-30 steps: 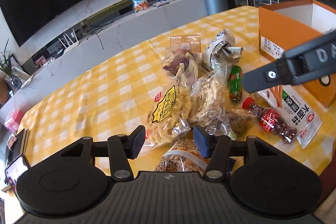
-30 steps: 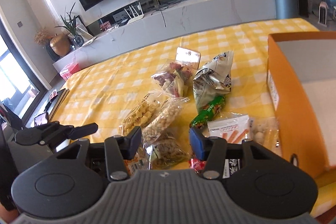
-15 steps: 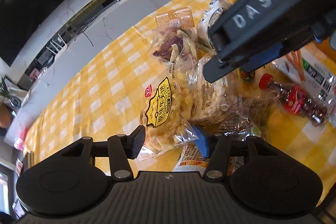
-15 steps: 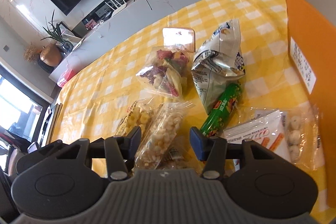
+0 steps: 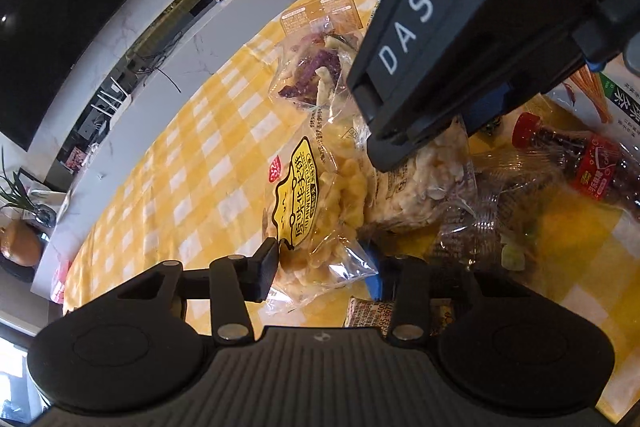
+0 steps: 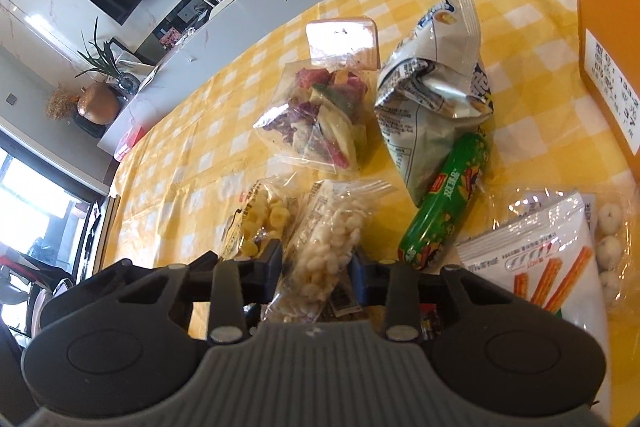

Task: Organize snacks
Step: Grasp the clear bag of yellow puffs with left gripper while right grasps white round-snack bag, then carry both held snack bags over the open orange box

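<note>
A table (image 6: 248, 99) under a yellow-and-white checked cloth carries the snacks. Ahead of the right gripper (image 6: 318, 263) lie a clear bag of mixed chips (image 6: 320, 119), a crumpled silver bag (image 6: 436, 95) and a green tube (image 6: 448, 203). An orange box (image 6: 604, 27) stands to its far right. Right of the left gripper (image 5: 324, 263) lies a red-capped bottle (image 5: 580, 159).

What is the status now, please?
Left gripper: jaws closing around clear bag of yellow puffs. Right gripper: jaws closing around clear bag of white puffs. Green sausage tube beside it.
</note>
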### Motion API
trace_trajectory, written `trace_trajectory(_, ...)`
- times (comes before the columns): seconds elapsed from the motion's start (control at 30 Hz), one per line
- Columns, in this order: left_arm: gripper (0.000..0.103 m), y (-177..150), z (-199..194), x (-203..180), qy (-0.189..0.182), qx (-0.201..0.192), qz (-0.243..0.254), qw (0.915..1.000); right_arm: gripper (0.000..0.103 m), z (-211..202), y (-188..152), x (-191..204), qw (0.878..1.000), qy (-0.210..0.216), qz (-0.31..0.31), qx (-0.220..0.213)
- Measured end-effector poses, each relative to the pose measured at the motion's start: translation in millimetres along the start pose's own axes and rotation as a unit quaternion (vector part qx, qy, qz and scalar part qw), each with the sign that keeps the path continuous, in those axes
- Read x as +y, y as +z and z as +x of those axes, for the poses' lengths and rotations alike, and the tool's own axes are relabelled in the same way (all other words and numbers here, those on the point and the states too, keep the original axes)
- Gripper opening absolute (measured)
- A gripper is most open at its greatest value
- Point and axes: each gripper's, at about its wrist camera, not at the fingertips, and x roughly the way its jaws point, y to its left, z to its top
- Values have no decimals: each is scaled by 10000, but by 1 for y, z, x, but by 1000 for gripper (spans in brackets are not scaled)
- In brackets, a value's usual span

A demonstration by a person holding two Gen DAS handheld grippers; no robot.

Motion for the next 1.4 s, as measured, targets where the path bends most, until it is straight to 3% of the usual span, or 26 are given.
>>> trace_trajectory(0.13,36,-2,-6,3,96,-69,-174,9998,28,-6,4,6,9997,-3,-202,-107)
trace_trajectory(0.3,29,-1,-23,18,119,-258,-726,9970,21,-22,9,16,9981,21,-514,-330)
trace_trajectory(0.47,28,1,-49,37,-39,-496,-1489,9876,21,-49,11,27,9937,49,-918,-635)
trace_trajectory(0.6,28,4,-81,54,-168,-815,-2046,9753,20,-77,14,32,9895,137,-1129,-887)
trace_trajectory(0.77,28,7,-121,76,-796,-1204,-2951,9445,20,-127,15,32,9807,182,-1412,-1344)
trace_trajectory(0.93,27,21,-154,79,-1439,-1610,-3272,9199,20,-180,15,23,9694,65,-1731,-1739)
trace_trajectory(1.2,28,70,-171,51,-2632,-1888,-3047,8957,20,-245,14,-18,9581,-442,-1970,-2034)
trace_trajectory(1.3,28,92,-166,32,-2872,-1828,-2862,8956,20,-261,15,-38,9542,-770,-1979,-2106)
trace_trajectory(1.4,27,114,-156,15,-3243,-1701,-2726,8897,21,-274,19,-63,9509,-1107,-1920,-2159)
